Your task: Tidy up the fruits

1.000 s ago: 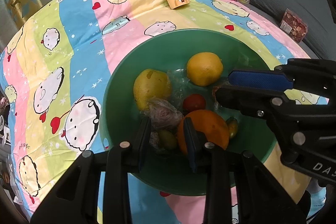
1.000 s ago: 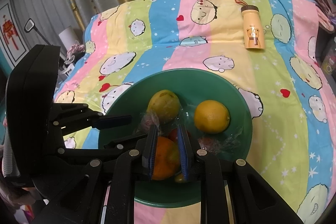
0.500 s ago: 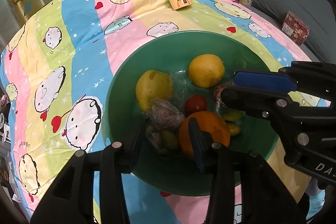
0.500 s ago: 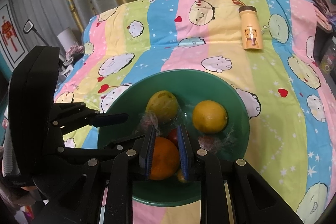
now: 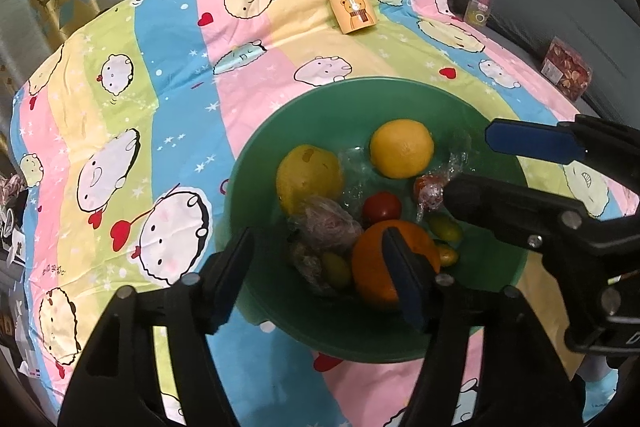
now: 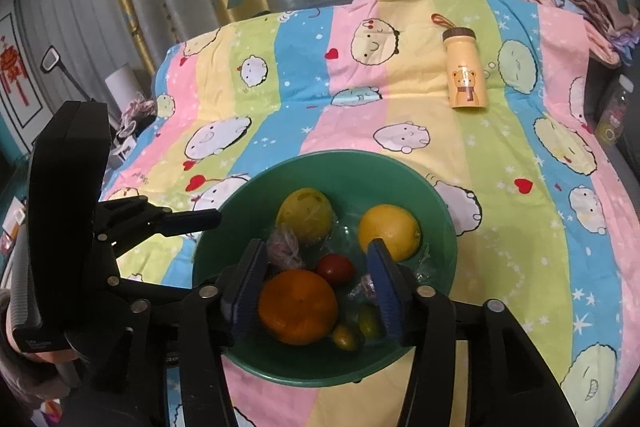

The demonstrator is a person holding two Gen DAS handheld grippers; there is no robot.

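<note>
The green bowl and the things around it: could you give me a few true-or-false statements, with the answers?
1. The green bowl holds an orange and a small red tomato. True.
2. The yellow bottle stands inside the bowl. False: it lies on the striped blanket, beyond the bowl.
3. The right gripper is open above the orange. True.
4. The left gripper is clamped on the pear. False: it is open and holds nothing.
5. The bowl is empty apart from one lemon. False: several fruits lie in it.

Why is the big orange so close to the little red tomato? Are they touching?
Cannot tell. In the right wrist view the orange and tomato overlap with no visible gap, but the contact isn't plain.
</note>
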